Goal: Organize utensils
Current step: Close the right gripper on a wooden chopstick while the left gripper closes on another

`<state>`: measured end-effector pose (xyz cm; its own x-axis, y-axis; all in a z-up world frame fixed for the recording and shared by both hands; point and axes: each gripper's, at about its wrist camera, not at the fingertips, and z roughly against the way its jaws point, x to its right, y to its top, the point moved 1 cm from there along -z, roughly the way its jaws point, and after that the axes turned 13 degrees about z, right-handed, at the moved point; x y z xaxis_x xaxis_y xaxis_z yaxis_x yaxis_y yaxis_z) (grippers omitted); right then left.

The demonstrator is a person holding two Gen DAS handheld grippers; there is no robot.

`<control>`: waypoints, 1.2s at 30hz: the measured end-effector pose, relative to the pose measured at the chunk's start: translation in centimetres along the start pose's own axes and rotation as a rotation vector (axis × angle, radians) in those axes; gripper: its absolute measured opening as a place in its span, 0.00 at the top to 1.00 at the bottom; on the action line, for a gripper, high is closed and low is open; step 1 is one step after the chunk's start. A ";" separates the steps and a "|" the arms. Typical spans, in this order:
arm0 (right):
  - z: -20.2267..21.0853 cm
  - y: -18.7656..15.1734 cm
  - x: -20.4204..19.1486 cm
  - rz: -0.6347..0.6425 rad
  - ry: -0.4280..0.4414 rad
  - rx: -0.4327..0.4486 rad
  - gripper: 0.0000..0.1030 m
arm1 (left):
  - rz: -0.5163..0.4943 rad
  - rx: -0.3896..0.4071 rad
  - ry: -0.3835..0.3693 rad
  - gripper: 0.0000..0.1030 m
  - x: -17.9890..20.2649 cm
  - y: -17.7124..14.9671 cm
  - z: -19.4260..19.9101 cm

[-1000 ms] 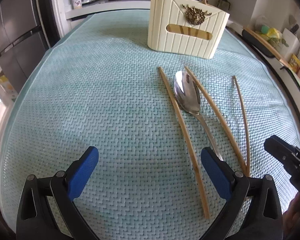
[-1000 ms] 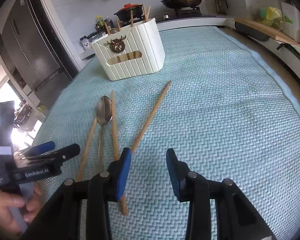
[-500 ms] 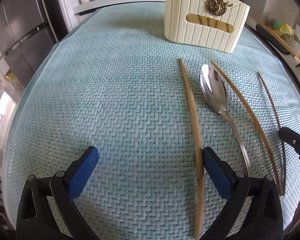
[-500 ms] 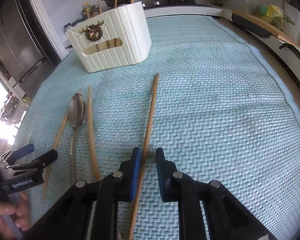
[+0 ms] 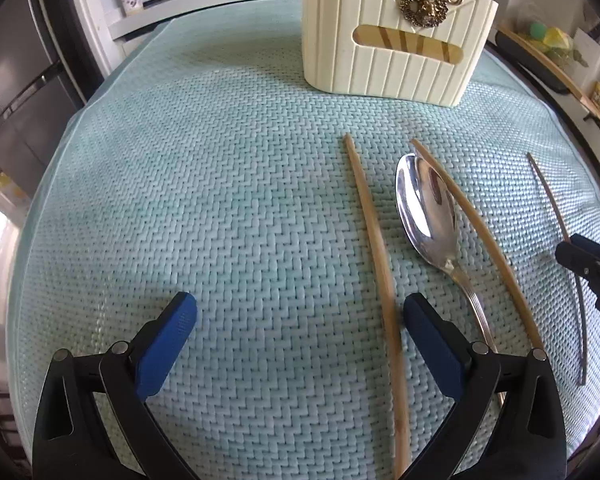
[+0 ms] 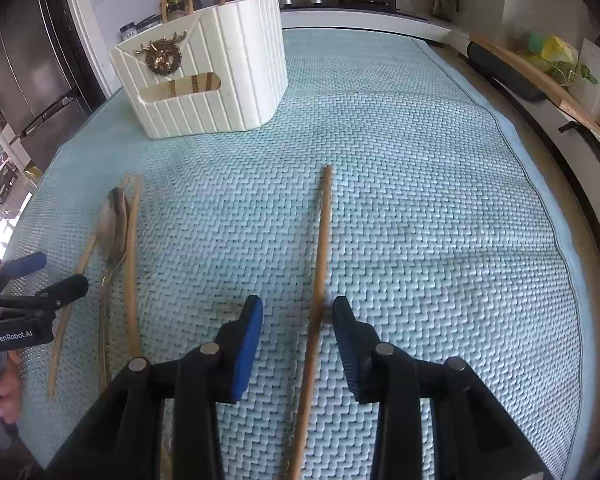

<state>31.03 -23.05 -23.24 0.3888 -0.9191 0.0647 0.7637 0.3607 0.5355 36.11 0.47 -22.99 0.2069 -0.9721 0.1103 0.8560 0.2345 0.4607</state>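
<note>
On the pale green woven mat lie a steel spoon (image 5: pixel 428 208) and three wooden chopsticks. My left gripper (image 5: pixel 298 312) is open wide above the mat, and the leftmost chopstick (image 5: pixel 376 248) runs just inside its right finger. A second chopstick (image 5: pixel 480 240) lies against the spoon's right side. My right gripper (image 6: pixel 297 310) straddles the third chopstick (image 6: pixel 320 272); its jaws are opening and the pads do not press on the stick. The cream ribbed utensil holder (image 6: pixel 208 80) stands at the back with several chopsticks in it.
The holder (image 5: pixel 396 40) sits beyond the spoon. The mat's right edge (image 6: pixel 556 216) runs along a counter rim with a wooden board and packets. A stove with pans is behind, a fridge at the left. A hand (image 6: pixel 0 384) holds the left gripper.
The right jaws narrowed around the chopstick half a second ago and have widened again. The left gripper shifted so the leftmost chopstick now runs just inside its right finger.
</note>
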 end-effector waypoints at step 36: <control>-7.2 11.9 7.8 -0.033 0.146 -0.081 0.95 | -0.164 -0.085 -0.106 0.94 3.7 9.4 -3.9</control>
<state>46.92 -24.79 -22.44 0.4288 -0.9000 -0.0783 0.8143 0.3475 0.4648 46.72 -0.95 -21.66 0.0141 -0.9908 0.1343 0.9120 0.0678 0.4046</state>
